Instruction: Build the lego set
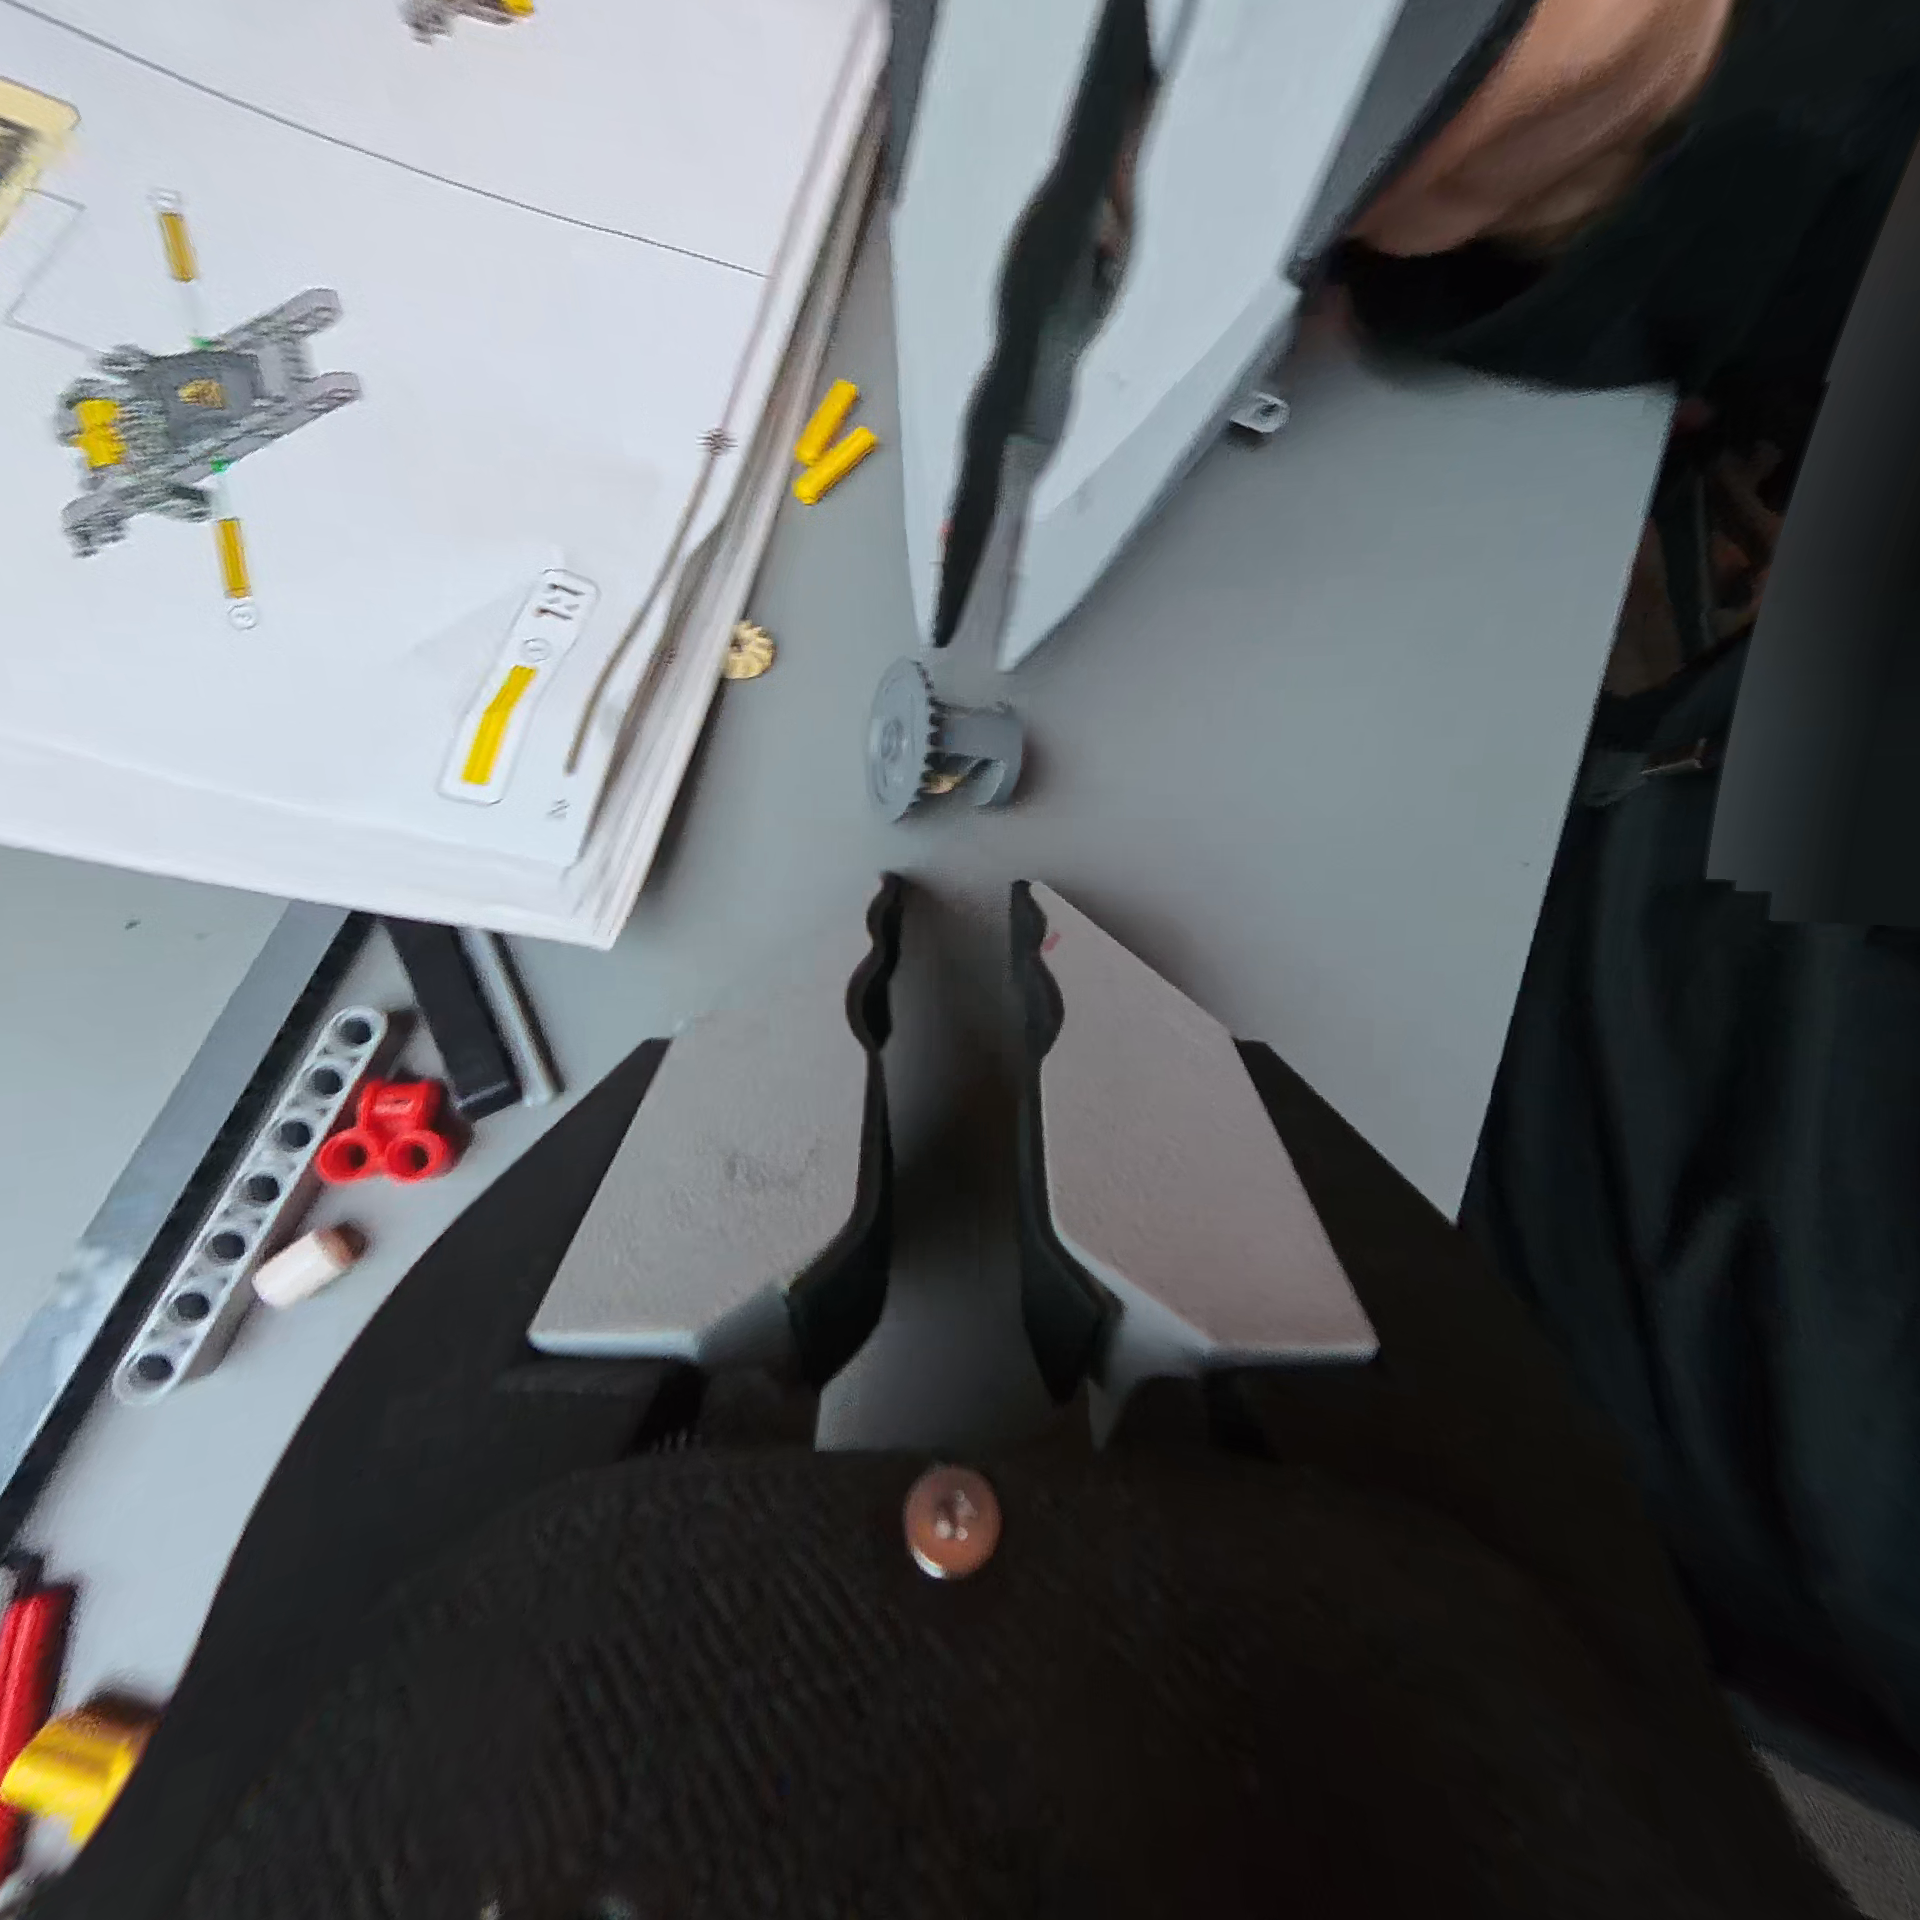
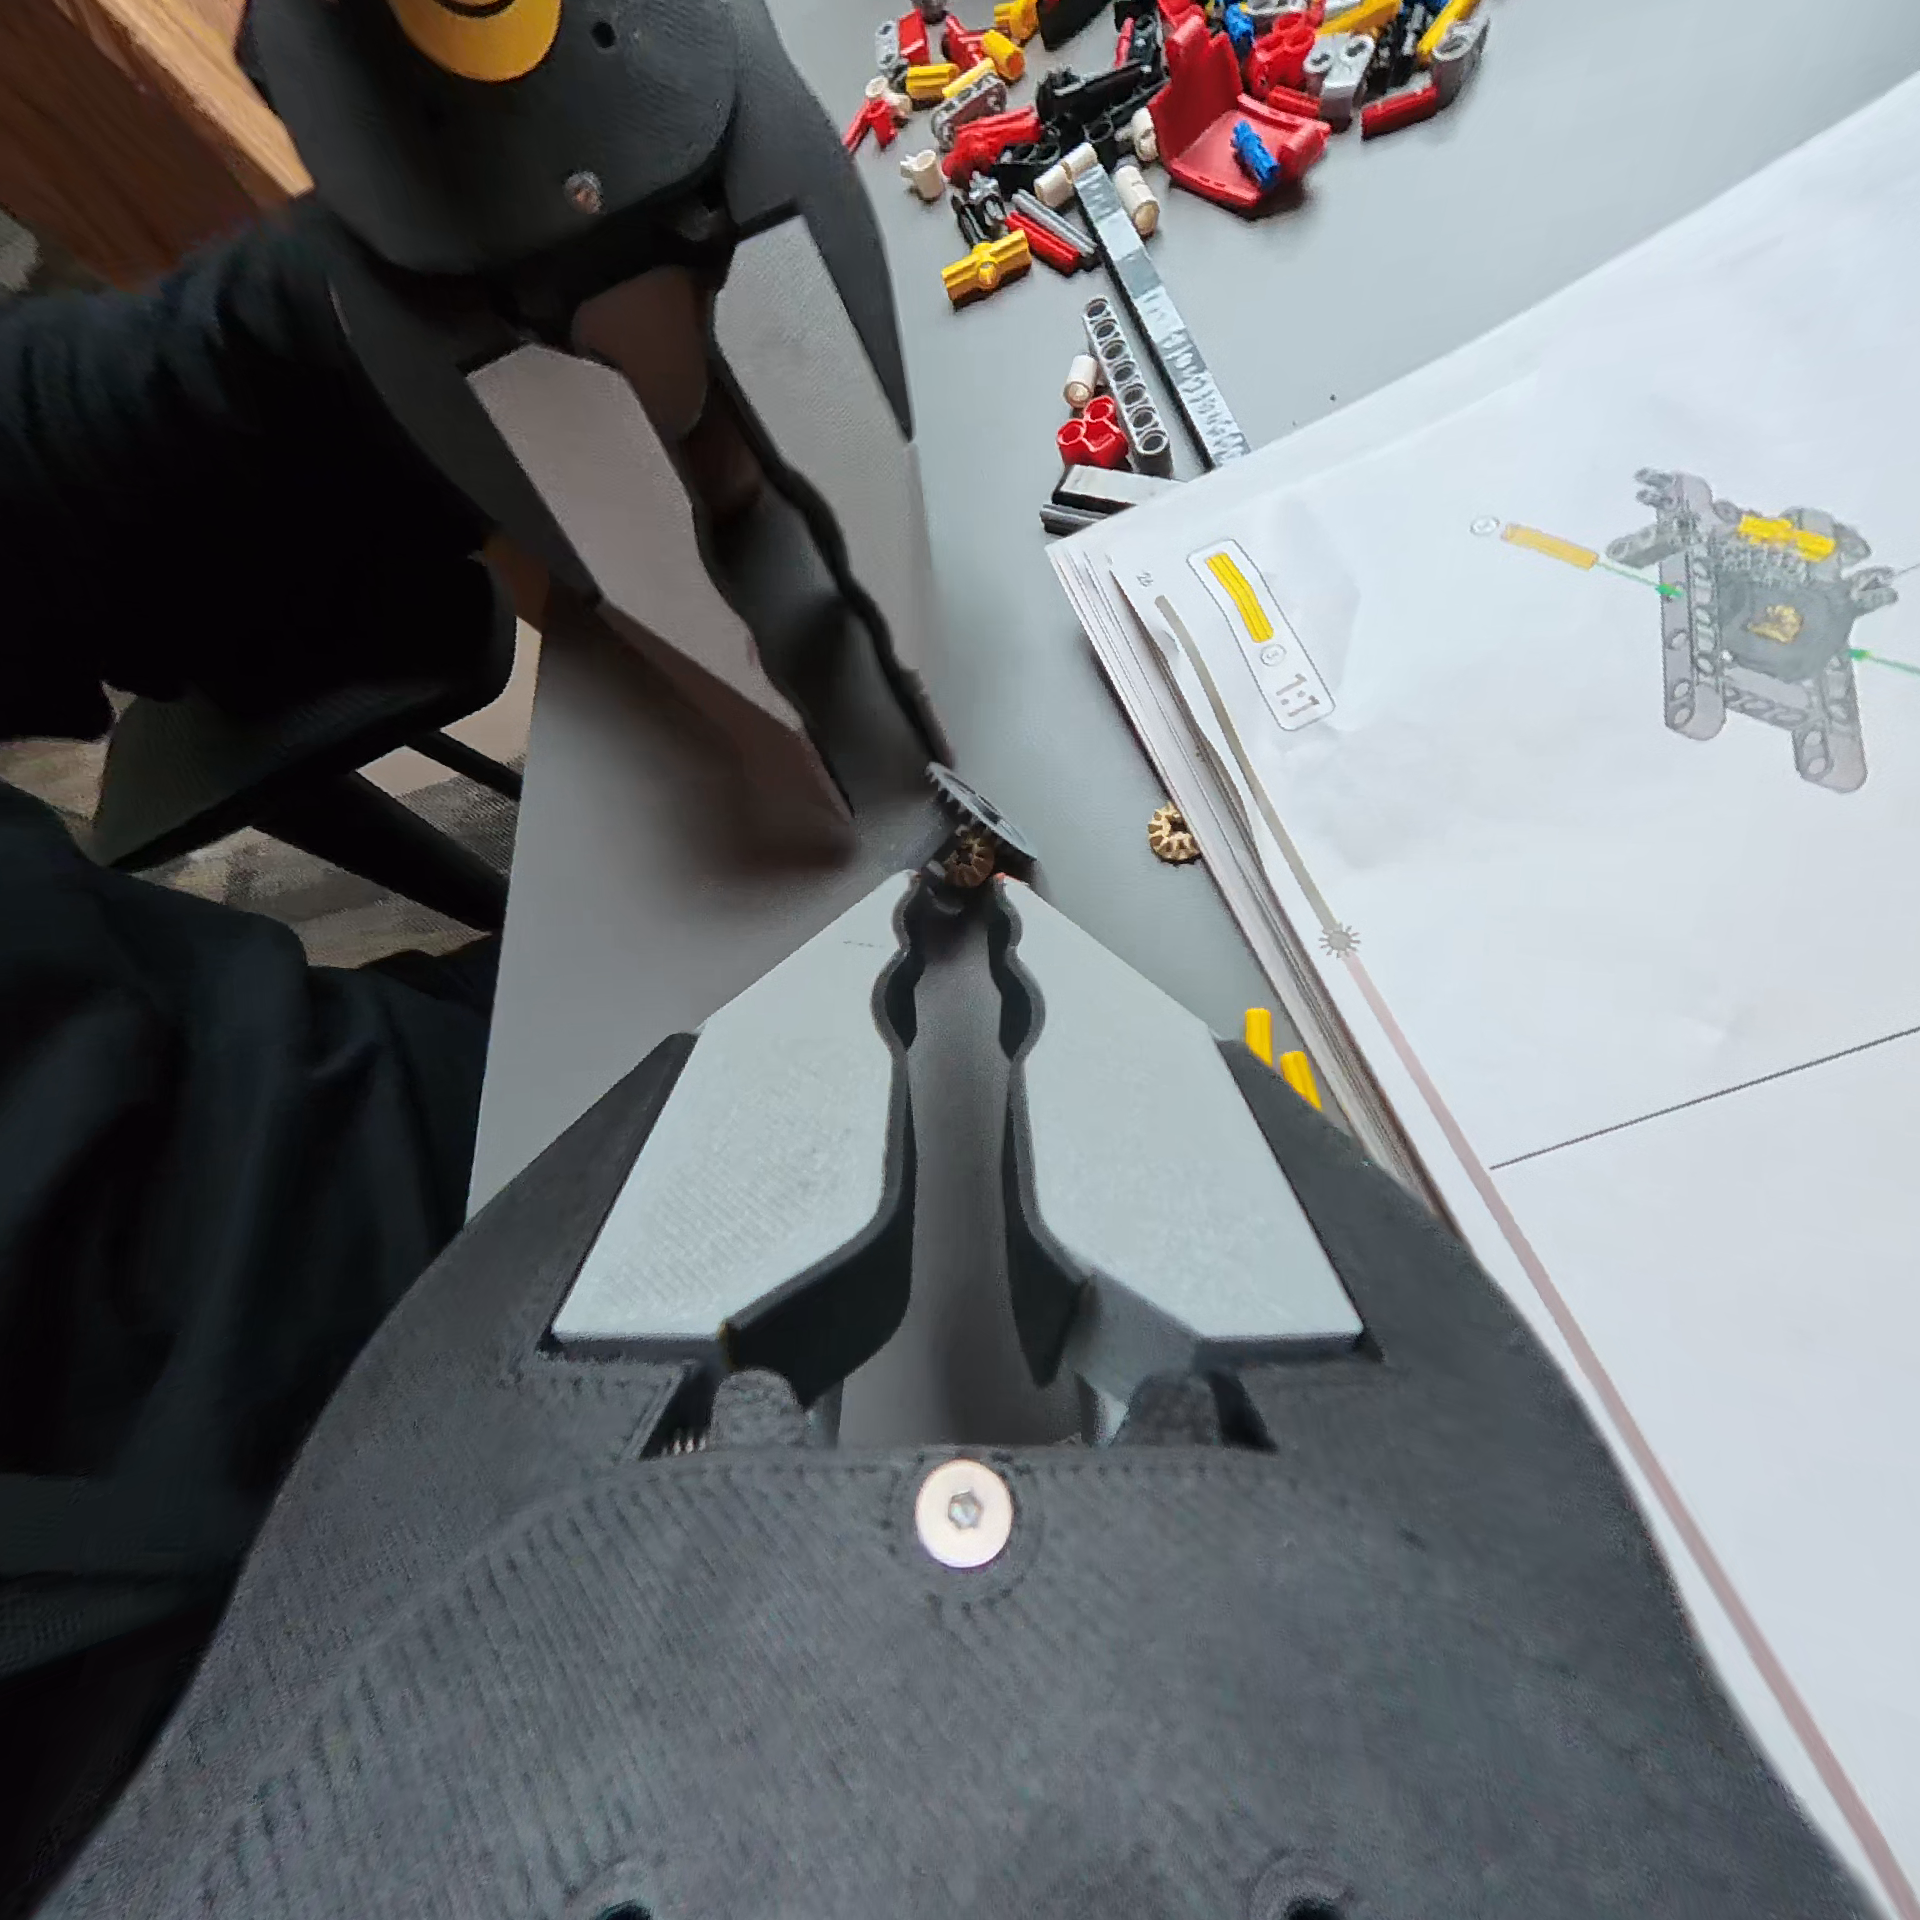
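A grey gear housing point(image 1: 940, 743) with a toothed ring and a small tan gear inside rests on the grey table point(image 1: 1299, 727). My right gripper point(image 2: 958, 894) is shut on the near end of the housing point(image 2: 971, 842); it also shows in the left wrist view point(image 1: 971, 649), coming in from the top. My left gripper point(image 1: 956, 885) is open and empty, its tips just short of the housing. In the right wrist view the left gripper point(image 2: 914, 769) reaches in from the upper left, with a fingertip close to the toothed ring.
An open instruction booklet point(image 1: 364, 416) point(image 2: 1558, 935) lies beside the housing. A loose tan gear point(image 1: 748, 649) point(image 2: 1174, 831) and two yellow pins point(image 1: 831, 442) sit at its edge. A grey beam point(image 1: 260, 1195), a red connector point(image 1: 390, 1132) and a pile of parts point(image 2: 1195, 104) lie farther off. The table edge point(image 2: 499, 1039) is near. Spacing between my two grippers at the tips: around 4 centimetres. The right tips stand about 4 centimetres off the loose tan gear point(image 1: 748, 649). The right camera catches it too, in the right wrist view point(image 2: 1172, 842).
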Demonstrator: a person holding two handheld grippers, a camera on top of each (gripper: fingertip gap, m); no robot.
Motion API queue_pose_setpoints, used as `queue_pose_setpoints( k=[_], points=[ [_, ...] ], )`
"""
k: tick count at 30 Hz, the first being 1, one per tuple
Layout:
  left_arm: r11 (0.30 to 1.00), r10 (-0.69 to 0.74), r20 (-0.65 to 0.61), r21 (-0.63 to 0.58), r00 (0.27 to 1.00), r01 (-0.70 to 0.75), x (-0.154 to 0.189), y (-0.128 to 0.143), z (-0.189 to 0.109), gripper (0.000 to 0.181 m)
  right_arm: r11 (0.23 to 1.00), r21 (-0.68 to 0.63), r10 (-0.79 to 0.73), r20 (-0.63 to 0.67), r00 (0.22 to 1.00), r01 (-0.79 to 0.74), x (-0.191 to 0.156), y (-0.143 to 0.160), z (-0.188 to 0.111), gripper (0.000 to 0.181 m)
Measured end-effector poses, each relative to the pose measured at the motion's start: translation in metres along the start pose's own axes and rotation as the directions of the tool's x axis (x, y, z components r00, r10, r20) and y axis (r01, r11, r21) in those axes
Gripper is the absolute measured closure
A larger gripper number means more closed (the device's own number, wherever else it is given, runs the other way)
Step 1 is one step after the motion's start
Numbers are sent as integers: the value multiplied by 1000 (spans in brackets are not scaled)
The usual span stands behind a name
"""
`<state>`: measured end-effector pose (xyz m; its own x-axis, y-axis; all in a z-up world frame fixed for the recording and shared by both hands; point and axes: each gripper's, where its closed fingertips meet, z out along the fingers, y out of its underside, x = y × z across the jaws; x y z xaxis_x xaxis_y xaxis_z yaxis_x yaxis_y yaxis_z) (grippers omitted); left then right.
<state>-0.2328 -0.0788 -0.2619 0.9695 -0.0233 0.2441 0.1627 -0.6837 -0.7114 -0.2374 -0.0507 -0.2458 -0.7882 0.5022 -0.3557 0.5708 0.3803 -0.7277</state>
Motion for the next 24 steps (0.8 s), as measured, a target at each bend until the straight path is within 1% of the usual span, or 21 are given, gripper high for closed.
queue_pose_setpoints(
  k=[1,3,6,9,13,17,20,24],
  points=[
    [1000,-17,37,16,999,17,-6,-2,-2,156,999,-6,-32,-10,999,32,0,1,-1,173],
    [998,-45,82,51,996,41,-11,-9,-6,136,995,-22,-98,-45,994,98,3,3,-4,172],
    [998,-15,75,62,997,11,-5,-19,-5,129,982,-30,-190,-55,980,189,0,4,-6,170],
    [999,19,75,26,997,-21,-3,-19,4,129,967,-31,-254,-70,965,252,-3,4,-6,168],
    [998,59,62,-14,996,-58,3,-17,15,136,957,-42,-288,-97,953,285,-1,4,-5,167],
    [995,97,85,-32,992,-95,2,-17,20,146,960,-29,-281,-90,955,280,-2,4,-5,166],
    [993,115,78,-30,990,-113,3,-17,22,155,953,-15,-302,-79,950,302,-6,2,-6,164],
    [992,129,58,-19,990,-128,2,-16,21,156,930,-16,-368,-87,926,368,-9,4,-9,162]
  ],
)
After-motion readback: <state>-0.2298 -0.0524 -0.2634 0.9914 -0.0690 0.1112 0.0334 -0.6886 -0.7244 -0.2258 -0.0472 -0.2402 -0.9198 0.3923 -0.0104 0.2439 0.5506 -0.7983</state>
